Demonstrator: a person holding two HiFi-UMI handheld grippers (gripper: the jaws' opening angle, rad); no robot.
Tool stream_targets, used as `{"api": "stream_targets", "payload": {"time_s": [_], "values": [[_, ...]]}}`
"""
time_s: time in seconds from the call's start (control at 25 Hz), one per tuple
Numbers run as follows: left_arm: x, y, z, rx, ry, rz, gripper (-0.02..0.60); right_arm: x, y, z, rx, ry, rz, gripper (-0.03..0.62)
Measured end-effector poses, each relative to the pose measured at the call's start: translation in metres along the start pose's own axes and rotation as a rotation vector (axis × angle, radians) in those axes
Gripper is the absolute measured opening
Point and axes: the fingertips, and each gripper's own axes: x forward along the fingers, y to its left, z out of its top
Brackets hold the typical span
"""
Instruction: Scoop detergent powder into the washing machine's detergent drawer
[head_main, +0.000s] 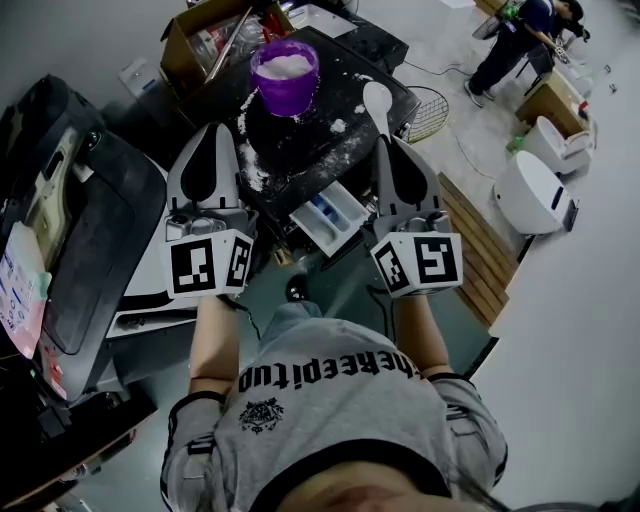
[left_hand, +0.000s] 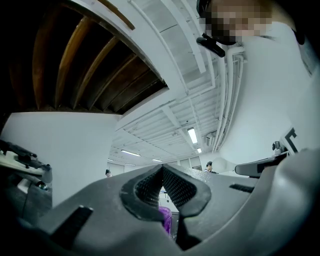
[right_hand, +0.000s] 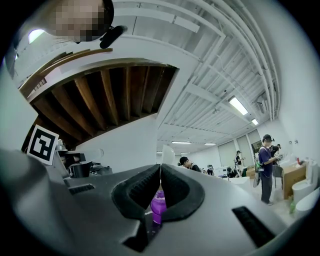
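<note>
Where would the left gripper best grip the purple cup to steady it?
Probably the near rim of the cup, pinched from above by the left gripper: it stands upright, open-topped and full of powder, so tilting it would spill.

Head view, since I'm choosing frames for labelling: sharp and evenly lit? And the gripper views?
Head view: sharp but dim; the purple tub reads clearly. Left gripper view: strong fisheye bending, dark left side. Right gripper view: black circular vignette, bent ceiling lines.
</note>
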Motion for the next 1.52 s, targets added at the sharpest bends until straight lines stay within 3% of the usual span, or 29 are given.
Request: {"api": "stream_targets", "payload": {"time_s": [0.44, 1.0, 1.2, 1.52], "values": [[0.047, 0.040, -0.024, -0.018, -0.003, -0.051, 0.003, 0.053, 0.003, -0.018, -0.010, 0.004, -0.053, 0.006], [0.061, 0.068, -0.043, -0.042, -0.007, -0.095, 0.003, 0.075, 0.019, -0.031, -0.013, 0.013, -0.077, 0.006], [0.059, 0.071, -0.050, -0.049, -0.002, -0.092, 0.003, 0.081, 0.021, -0.032, 0.004, 0.039, -0.058, 0.006], [0.063, 0.069, -0.061, -0.044, 0.022, -0.088, 0.003, 0.114, 0.013, -0.049, 0.034, 0.174, 0.020, 0.006]]}}
